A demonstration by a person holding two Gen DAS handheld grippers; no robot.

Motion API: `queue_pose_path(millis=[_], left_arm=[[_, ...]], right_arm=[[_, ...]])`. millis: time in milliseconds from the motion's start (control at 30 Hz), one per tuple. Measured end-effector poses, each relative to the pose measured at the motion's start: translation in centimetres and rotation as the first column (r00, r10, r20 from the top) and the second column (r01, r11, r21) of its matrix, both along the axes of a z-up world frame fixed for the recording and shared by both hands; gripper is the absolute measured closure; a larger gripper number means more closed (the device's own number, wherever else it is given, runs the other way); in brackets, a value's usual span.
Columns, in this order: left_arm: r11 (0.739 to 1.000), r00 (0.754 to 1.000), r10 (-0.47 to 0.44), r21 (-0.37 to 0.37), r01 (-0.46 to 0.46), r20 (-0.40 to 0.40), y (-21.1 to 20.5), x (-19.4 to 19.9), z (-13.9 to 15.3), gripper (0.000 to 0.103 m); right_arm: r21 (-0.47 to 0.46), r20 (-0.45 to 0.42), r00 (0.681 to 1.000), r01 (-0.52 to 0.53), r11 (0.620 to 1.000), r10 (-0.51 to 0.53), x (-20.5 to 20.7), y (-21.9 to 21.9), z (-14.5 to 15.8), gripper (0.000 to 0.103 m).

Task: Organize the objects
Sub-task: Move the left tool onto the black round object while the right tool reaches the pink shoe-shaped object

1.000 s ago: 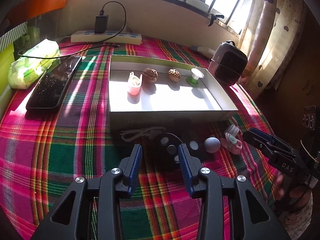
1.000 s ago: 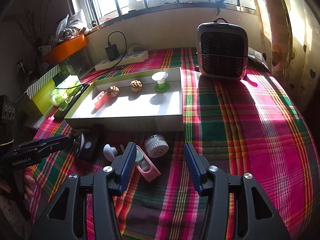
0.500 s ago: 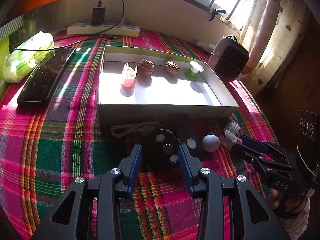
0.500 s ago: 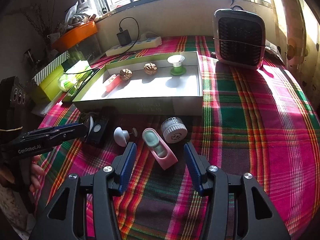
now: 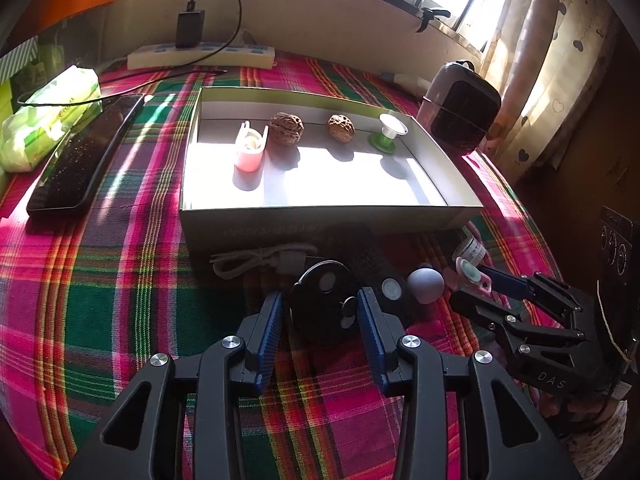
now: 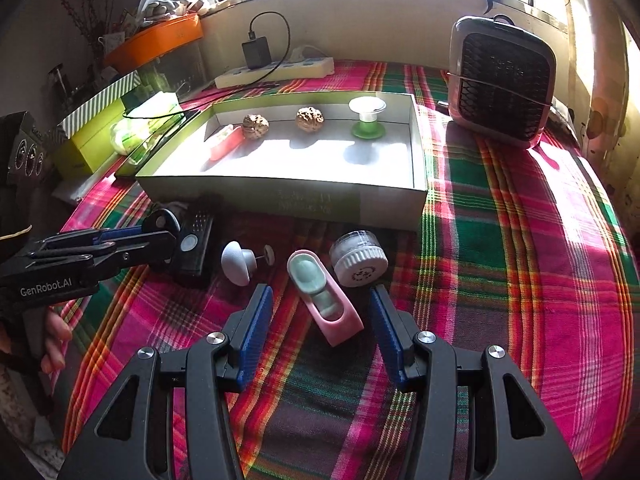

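Note:
My left gripper [image 5: 320,300] stands open, its blue pads on either side of a black round disc [image 5: 324,312] that lies on the plaid cloth. My right gripper [image 6: 322,300] is open too, and a pink case with a mint inside [image 6: 324,304] lies loose between its fingers. Beside these lie a grey mushroom-shaped knob [image 6: 238,262], a white ribbed jar [image 6: 360,258], a black remote [image 6: 194,240] and a white cable [image 5: 256,262]. Behind them a white box [image 5: 320,216] holds two walnuts [image 5: 286,128], a pink cup [image 5: 250,150] and a green-and-white spool [image 5: 390,132].
A small heater [image 6: 500,80] stands right of the box. A black phone-like slab [image 5: 84,156], a green tissue pack [image 5: 44,116] and a power strip [image 5: 200,56] with a charger lie left and behind. A hand holds each gripper at the table's near edge.
The left gripper moved forward, so the black disc now sits between its fingers. The right gripper moved forward and down, bringing the pink case between its fingers. Neither opening changed.

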State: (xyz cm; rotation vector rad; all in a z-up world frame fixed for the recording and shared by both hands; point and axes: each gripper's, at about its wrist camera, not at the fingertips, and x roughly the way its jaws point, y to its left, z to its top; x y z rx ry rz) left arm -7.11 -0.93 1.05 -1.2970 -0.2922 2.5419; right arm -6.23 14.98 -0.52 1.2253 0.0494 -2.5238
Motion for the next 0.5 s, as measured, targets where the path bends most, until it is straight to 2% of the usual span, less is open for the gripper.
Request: queue_pose_path(millis=[400, 500], left_arm=[[1.000, 1.000, -0.013, -0.028, 0.013, -0.011, 0.41, -0.17, -0.05, 0.067], [0.999, 1.000, -0.012, -0.034, 0.012, -0.015, 0.44, -0.14, -0.04, 0.068]], right_arm=[[0.011, -0.002, 1.000, 0.000, 1.000, 0.000, -0.14, -0.21, -0.03, 0.052], [0.020, -0.005, 1.000, 0.004, 1.000, -0.004, -0.09, -0.20, -0.03, 0.056]])
